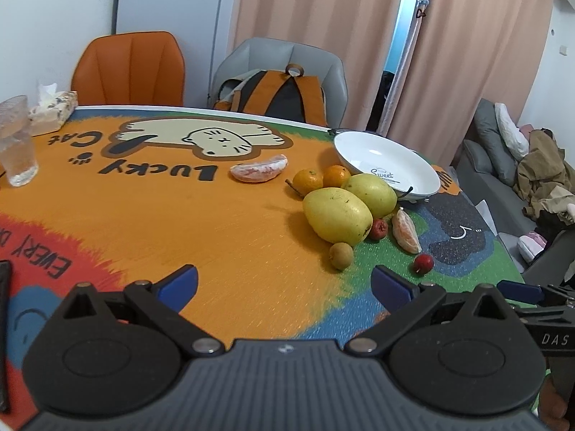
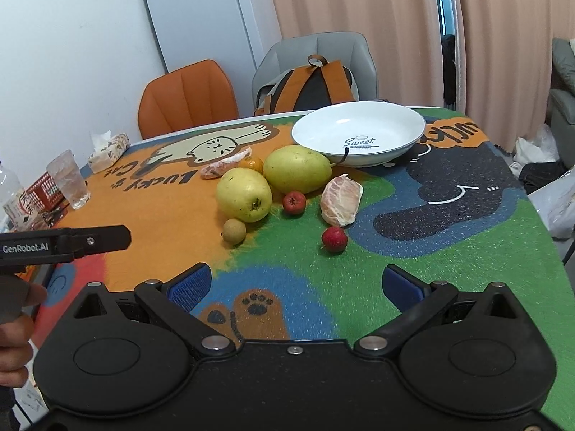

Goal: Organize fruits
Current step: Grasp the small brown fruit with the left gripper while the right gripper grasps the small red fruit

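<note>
The right claw (image 2: 296, 287), wide and empty, should straddle the red berry (image 2: 334, 239) at twelve o'clock, then carry it to the plate (image 2: 409, 136); the left claw (image 1: 284, 283) gapes idle.

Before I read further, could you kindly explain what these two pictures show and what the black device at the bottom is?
Each picture comes from a fisheye camera on a hand-held two-finger gripper, looking forward along its blue-padded fingers. The left gripper and the right gripper are both open and hold nothing. A person's hand grips the left tool, seen in the right view. On the colourful cat-print table mat lie two yellow-green pears, small orange tangerines, peeled citrus pieces, small red fruits and a small brown round fruit. The white shallow bowl behind them is empty.
</note>
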Demonstrator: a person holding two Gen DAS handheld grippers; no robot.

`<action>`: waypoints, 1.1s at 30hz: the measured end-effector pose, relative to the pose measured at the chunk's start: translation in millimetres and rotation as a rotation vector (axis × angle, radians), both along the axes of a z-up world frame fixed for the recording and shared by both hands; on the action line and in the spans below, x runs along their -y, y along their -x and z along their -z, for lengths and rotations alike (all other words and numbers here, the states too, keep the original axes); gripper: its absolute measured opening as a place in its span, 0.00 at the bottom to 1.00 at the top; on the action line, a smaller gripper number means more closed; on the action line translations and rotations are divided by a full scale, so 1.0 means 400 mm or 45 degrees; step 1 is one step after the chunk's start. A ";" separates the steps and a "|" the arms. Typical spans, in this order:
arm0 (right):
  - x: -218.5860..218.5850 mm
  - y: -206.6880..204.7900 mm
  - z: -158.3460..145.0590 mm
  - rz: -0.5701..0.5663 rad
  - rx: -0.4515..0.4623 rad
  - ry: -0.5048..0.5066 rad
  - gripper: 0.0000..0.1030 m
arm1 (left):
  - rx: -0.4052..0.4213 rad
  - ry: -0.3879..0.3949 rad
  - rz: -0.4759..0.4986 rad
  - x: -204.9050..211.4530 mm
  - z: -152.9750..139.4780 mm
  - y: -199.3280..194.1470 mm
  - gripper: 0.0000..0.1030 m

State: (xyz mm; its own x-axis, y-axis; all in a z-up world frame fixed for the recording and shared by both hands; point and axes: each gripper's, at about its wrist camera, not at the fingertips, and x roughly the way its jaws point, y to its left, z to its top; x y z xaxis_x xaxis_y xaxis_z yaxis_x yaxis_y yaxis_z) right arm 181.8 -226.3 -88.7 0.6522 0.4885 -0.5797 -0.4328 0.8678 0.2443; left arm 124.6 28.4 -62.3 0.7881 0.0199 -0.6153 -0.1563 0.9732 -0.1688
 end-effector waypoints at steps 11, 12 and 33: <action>0.011 -0.096 0.049 0.006 -0.042 -0.021 0.81 | -0.015 0.033 0.041 0.024 0.056 -0.098 0.90; 0.010 -0.101 0.053 0.005 -0.047 -0.023 0.79 | -0.021 0.035 0.045 0.026 0.061 -0.106 0.88; -0.008 -0.196 0.100 -0.055 -0.107 -0.022 0.43 | -0.073 0.110 0.144 0.066 0.143 -0.239 0.55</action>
State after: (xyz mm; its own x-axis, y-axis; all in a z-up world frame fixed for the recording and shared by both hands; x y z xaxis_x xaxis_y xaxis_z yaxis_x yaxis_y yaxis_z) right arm 260.1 -223.0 -128.8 0.5799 0.5254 -0.6227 -0.4467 0.8442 0.2963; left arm 220.2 1.8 -119.6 0.7456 -0.1223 -0.6551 -0.0581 0.9673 -0.2467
